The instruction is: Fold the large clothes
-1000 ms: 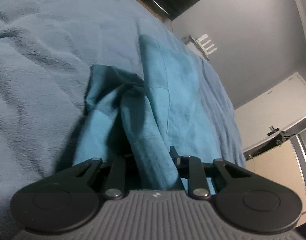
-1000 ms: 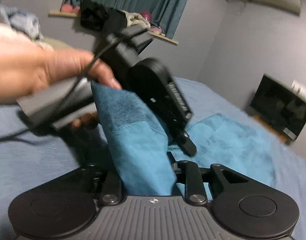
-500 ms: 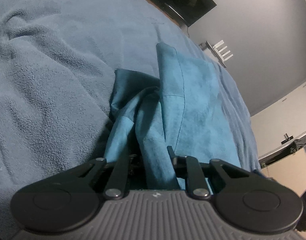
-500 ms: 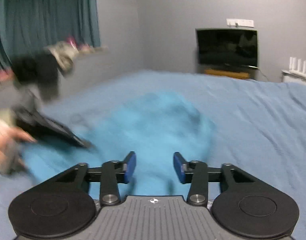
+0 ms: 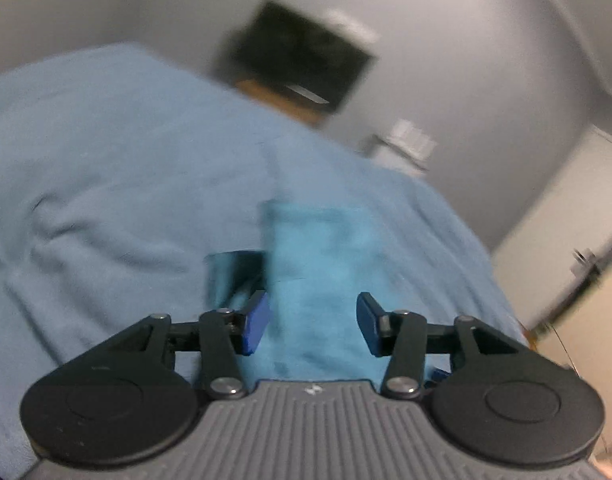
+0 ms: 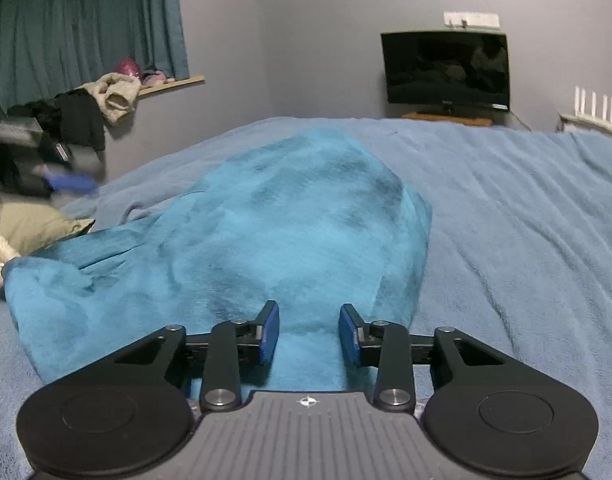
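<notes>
On bed | garment lies folded | left gripper just opening, right gripper part-open — both empty | next: square edges, regrip near corners.

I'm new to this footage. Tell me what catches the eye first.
A bright teal garment lies heaped in the middle of a pale blue bed cover, straight ahead of the open right tool. A dark TV stands against the far grey wall. Teal curtains hang at upper left above a pile of clothes.
</notes>
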`<state>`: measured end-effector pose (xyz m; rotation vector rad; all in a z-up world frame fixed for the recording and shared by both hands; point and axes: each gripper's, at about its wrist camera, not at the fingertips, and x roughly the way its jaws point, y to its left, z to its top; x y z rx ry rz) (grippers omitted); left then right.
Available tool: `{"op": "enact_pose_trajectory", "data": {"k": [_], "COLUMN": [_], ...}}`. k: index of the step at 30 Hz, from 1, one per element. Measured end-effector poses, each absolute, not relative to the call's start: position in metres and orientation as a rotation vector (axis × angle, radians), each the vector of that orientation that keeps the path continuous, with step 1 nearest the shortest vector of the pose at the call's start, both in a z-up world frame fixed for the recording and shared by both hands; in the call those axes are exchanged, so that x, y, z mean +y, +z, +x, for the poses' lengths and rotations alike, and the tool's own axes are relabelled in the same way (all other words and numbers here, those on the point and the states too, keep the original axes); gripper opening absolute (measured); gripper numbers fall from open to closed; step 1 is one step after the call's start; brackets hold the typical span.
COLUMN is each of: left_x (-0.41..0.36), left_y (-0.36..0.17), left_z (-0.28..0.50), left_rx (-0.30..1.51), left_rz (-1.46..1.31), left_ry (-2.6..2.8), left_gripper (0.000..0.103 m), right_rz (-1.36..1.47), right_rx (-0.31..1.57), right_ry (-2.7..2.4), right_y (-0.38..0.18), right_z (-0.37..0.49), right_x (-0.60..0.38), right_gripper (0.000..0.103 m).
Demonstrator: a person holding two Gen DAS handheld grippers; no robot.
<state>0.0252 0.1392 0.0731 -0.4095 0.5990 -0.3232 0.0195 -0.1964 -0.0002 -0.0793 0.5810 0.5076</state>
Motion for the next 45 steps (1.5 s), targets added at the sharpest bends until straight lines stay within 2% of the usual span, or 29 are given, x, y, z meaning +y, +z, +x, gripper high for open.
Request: {"op": "enact_pose_trajectory", "data": {"k": [4,10,14,19,20,23,24,28,33,34,36,41,44,45], "left_x": [0.102,0.083,0.099,0.104,0.106,0.117,0.118,0.127,0.119,0.118,0.109,0.111,0.114,0.115], "left_y": [0.072,0.007,-0.009,0.008,0.014,0.026,0.025,0.014,-0.010,-0.015,-0.023,-0.027,-0.031,-0.034], "left_z": [0.010,0.017,0.033,0.030,0.033,0.058,0.073,0.126,0.170,0.174,0.182,0.181,0.182,0.185], "left_rx": [0.713,0.905,0.981,0.907,0.872,0.759,0.728,0.713,0.772,0.775,0.796,0.782,0.788,0.794], "left_rz": [-0.225,0.003,-0.091,-0.157,-0.197,-0.318,-0.356,-0.515,-0.564,-0.569,-0.532,-0.439,-0.392,-0.397], "left_ry": [-0.449,-0.380,-0.363,-0.366,-0.356,-0.311,-0.287,-0.236,-0.220,-0.232,-0.256,-0.167,-0.120,-0.121], "left_gripper": [0.047,0.046,0.046,0.047,0.052,0.081,0.085,0.085,0.084,0.079,0.022,0.006,0.006,0.006], "right_rz": [-0.122,-0.147,-0.229,-0.051,-0.011,0.088,0.105,0.129,0.090,0.087,0.092,0.152,0.140,0.135], "right_rx": [0.522,0.544,0.596,0.553,0.538,0.523,0.519,0.522,0.519,0.519,0.519,0.517,0.513,0.515], "right_ry": [0.572,0.763,0.689,0.642,0.609,0.516,0.483,0.390,0.369,0.371,0.382,0.416,0.420,0.425], "right_y": [0.019,0.036,0.019,0.028,0.030,0.032,0.030,0.019,0.008,0.006,-0.001,-0.017,-0.022,-0.024], "right_z": [-0.007,-0.032,-0.026,-0.014,-0.010,0.005,0.010,0.033,0.060,0.064,0.076,0.106,0.124,0.131], "right_x": [-0.197,-0.200,-0.186,-0.199,-0.204,-0.223,-0.227,-0.238,-0.237,-0.237,-0.234,-0.225,-0.214,-0.211], "right_gripper": [0.033,0.039,0.041,0.044,0.044,0.044,0.045,0.045,0.043,0.043,0.043,0.043,0.044,0.048]}}
